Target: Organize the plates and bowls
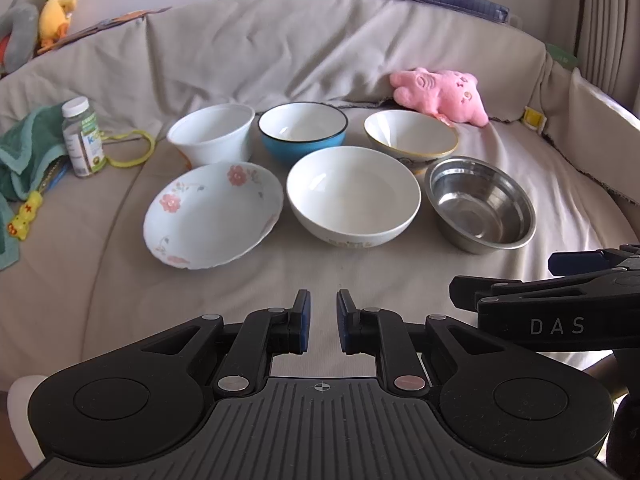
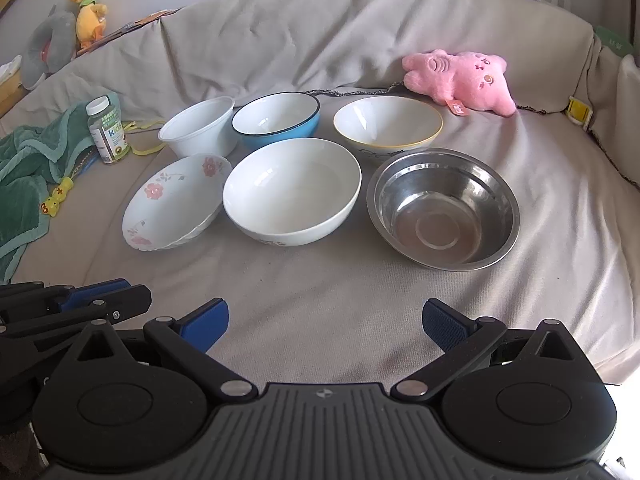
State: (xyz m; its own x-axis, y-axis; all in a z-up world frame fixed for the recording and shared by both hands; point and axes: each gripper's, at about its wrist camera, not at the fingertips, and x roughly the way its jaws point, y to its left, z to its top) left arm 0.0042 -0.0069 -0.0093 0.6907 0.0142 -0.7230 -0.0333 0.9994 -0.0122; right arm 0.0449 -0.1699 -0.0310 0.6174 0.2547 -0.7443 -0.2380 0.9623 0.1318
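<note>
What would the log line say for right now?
stage: not started | left gripper: narrow gap, empty | right gripper: open, empty | six bowls: untouched on sofa

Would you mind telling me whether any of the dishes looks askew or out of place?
Yes: the floral dish at front left sits tilted on the soft sofa cover, its near rim lower. The other five bowls stand level in two rows. Nothing looks spilled or broken.

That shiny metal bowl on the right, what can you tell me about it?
The round stainless-steel bowl looks empty and sits upright on the beige sofa cover, rightmost in the front row. It has a thin rolled rim, sloping reflective walls and a flat circular base. The yellow-rimmed bowl sits close behind; whether they touch is unclear.
</note>
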